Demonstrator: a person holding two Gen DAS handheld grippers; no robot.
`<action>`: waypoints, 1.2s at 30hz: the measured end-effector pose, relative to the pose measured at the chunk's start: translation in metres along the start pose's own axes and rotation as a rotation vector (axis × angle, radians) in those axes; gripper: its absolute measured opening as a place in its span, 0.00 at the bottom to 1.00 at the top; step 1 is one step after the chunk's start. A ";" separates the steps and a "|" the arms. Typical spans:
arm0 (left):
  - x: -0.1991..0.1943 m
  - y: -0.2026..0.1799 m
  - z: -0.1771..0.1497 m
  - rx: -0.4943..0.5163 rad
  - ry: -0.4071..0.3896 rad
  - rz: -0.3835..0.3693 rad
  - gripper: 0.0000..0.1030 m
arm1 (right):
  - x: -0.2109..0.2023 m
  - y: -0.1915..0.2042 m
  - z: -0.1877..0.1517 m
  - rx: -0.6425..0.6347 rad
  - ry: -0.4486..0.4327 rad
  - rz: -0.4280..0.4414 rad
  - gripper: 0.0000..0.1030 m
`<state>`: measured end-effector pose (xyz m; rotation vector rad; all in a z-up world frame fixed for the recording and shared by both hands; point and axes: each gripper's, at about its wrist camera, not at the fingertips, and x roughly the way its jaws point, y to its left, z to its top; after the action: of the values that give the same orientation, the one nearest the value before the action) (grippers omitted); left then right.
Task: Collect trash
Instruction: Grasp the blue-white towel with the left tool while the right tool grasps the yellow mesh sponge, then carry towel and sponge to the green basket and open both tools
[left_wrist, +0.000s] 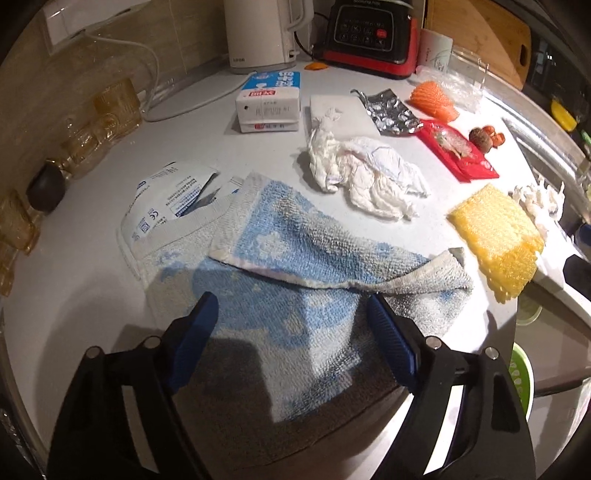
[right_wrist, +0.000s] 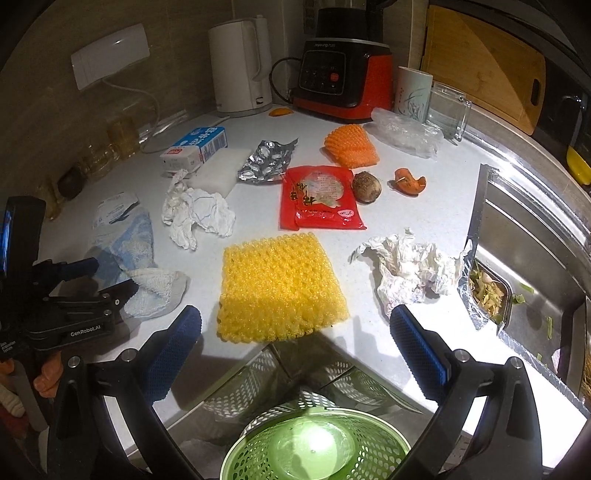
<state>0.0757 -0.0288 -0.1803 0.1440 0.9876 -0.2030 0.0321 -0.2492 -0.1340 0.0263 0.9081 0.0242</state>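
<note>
Trash lies spread on the white counter (right_wrist: 388, 343). My left gripper (left_wrist: 291, 314) is open and empty, low over a blue and white towel (left_wrist: 280, 251); it also shows in the right wrist view (right_wrist: 107, 275). My right gripper (right_wrist: 295, 325) is open and empty above the counter's front edge, just short of a yellow foam net (right_wrist: 280, 288). A green waste basket (right_wrist: 314, 446) stands below it. Crumpled tissue (right_wrist: 199, 214) lies left of centre, and another crumpled tissue (right_wrist: 410, 269) lies near the sink. A red wrapper (right_wrist: 317, 199), a foil blister (right_wrist: 266, 162), an orange foam net (right_wrist: 351, 146) and a torn packet (left_wrist: 166, 199) lie further back.
A white kettle (right_wrist: 240, 62), a red and black blender (right_wrist: 343, 70), a milk carton (right_wrist: 195, 147), a cup (right_wrist: 412, 92) and a glass mug (right_wrist: 447, 110) stand at the back. The steel sink (right_wrist: 535, 236) is on the right. Amber glasses (left_wrist: 92, 133) stand on the left.
</note>
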 end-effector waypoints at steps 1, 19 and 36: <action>0.000 0.001 -0.001 -0.012 -0.004 -0.007 0.77 | 0.002 0.001 0.000 -0.004 0.004 0.001 0.98; -0.026 -0.006 -0.013 0.023 -0.089 -0.092 0.07 | 0.027 0.011 0.005 -0.013 0.045 0.048 0.98; -0.134 0.011 -0.013 -0.037 -0.283 -0.194 0.07 | 0.066 0.020 0.019 -0.072 0.111 -0.022 0.68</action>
<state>-0.0041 -0.0007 -0.0748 -0.0159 0.7223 -0.3723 0.0876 -0.2272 -0.1735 -0.0518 1.0183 0.0384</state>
